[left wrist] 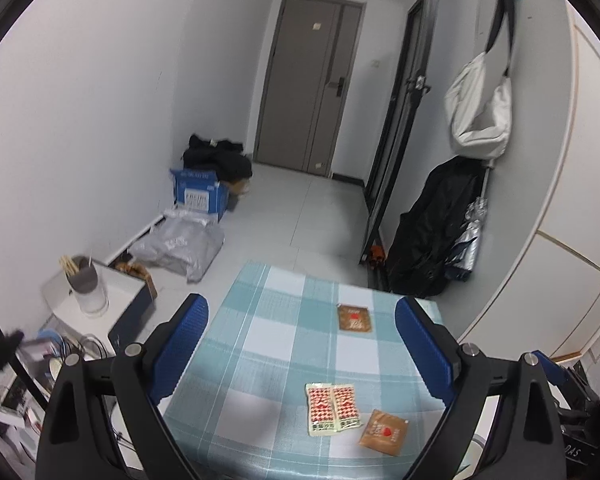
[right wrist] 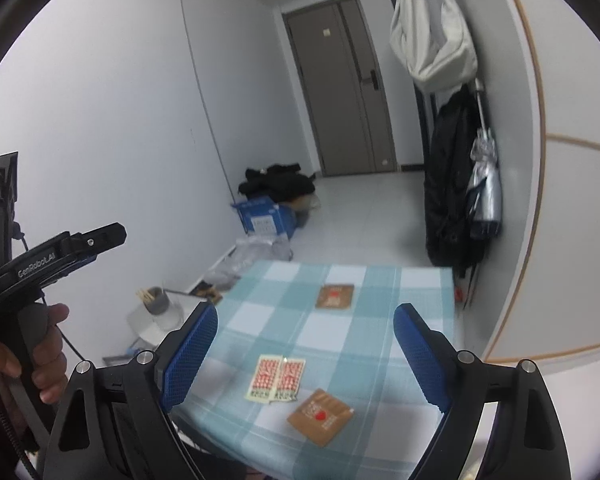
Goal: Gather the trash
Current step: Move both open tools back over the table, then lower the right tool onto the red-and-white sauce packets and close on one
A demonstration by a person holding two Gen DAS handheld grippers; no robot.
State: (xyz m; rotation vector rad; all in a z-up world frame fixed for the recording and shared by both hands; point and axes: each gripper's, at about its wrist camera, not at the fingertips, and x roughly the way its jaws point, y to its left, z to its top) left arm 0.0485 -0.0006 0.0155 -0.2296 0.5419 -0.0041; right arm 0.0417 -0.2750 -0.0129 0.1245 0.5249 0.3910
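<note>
Overhead-ish, both grippers above a small table with a blue-and-white check cloth. Left gripper: blue pads spread wide, nothing between them but cloth and packets lying below. Right gripper: likewise wide apart, empty. Trash on the cloth: red-checked twin sachet near the front edge, a brown packet just beside it to the right, not clearly touching; a second brown packet well apart toward the far edge. Right wrist view shows the person's hand gripping the left tool's handle. Left of the table, a cup of sticks on a low stand
</note>
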